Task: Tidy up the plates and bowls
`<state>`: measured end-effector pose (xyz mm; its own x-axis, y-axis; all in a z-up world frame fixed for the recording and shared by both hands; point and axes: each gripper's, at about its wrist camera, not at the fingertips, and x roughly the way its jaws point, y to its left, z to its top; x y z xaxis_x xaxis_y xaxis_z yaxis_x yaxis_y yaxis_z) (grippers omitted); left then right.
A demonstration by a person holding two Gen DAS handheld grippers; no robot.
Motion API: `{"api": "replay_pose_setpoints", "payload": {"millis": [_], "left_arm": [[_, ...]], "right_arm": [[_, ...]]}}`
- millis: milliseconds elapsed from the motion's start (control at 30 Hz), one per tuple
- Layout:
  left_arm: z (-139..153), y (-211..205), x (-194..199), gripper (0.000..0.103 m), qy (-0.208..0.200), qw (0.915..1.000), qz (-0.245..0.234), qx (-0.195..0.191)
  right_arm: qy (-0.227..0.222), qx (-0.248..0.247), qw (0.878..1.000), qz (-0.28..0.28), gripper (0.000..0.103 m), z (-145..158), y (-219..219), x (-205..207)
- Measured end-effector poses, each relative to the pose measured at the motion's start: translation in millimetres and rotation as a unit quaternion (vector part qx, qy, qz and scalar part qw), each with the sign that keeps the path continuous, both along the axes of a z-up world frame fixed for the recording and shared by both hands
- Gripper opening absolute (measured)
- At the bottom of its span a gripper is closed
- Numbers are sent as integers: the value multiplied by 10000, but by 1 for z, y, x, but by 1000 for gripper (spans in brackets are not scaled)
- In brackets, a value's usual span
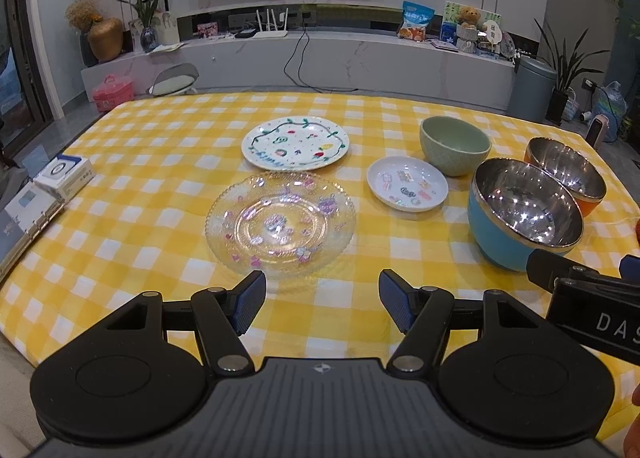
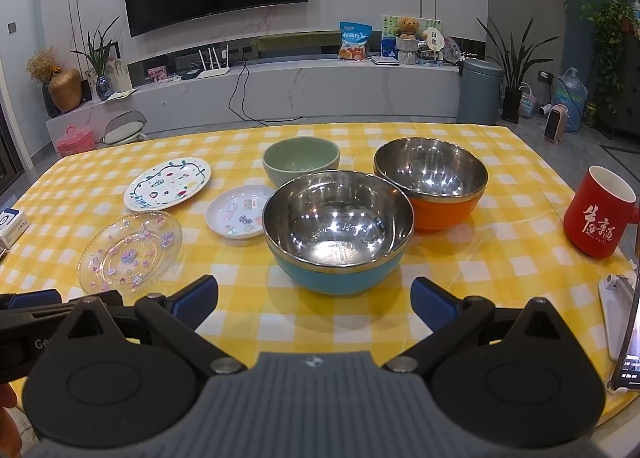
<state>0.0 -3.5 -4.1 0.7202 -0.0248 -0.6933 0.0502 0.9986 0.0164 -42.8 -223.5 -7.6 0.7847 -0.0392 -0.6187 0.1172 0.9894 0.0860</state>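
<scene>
On the yellow checked tablecloth [image 1: 120,242] lie a clear glass plate [image 1: 280,225], a white painted plate [image 1: 295,142] behind it, and a small white dish [image 1: 407,183]. A green bowl [image 1: 454,145], a blue steel-lined bowl [image 1: 524,213] and an orange steel-lined bowl [image 1: 566,173] stand to the right. My left gripper [image 1: 322,298] is open and empty, just short of the glass plate. My right gripper [image 2: 314,298] is open and empty, just in front of the blue bowl [image 2: 338,225]. The orange bowl [image 2: 432,181], green bowl [image 2: 301,159], small dish [image 2: 238,213], glass plate [image 2: 130,252] and painted plate [image 2: 168,183] also show there.
A red mug [image 2: 600,211] stands at the table's right edge, with a white stand and a phone [image 2: 628,334] near it. White boxes and a binder [image 1: 48,185] lie at the left edge. A TV cabinet lies beyond the table.
</scene>
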Motion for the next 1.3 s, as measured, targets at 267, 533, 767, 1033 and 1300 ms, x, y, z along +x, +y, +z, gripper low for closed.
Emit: {"api": "replay_pose_setpoints", "payload": {"millis": [267,533,767,1033,1300], "left_arm": [[4,-1,3,77,-32,10000,-27,-60],[5,0,4,77,-25,10000,-32,-74],[4,-1,5,76,-23,10000,-60,-55],[22,-14,17,73,-314,9988,-385,43],[29,-48,56,56,-212,9967,-780,-52]], "right_arm": [[14,68,9999,-124,100,1,-7,3],[38,51,9999,-89,100,1,-5,3],[56,51,9999,-98,100,1,-6,4],[-55,63,9997,-225,100,15,-18,12],[-49,30,9993,-376,98,32,-48,51]]}}
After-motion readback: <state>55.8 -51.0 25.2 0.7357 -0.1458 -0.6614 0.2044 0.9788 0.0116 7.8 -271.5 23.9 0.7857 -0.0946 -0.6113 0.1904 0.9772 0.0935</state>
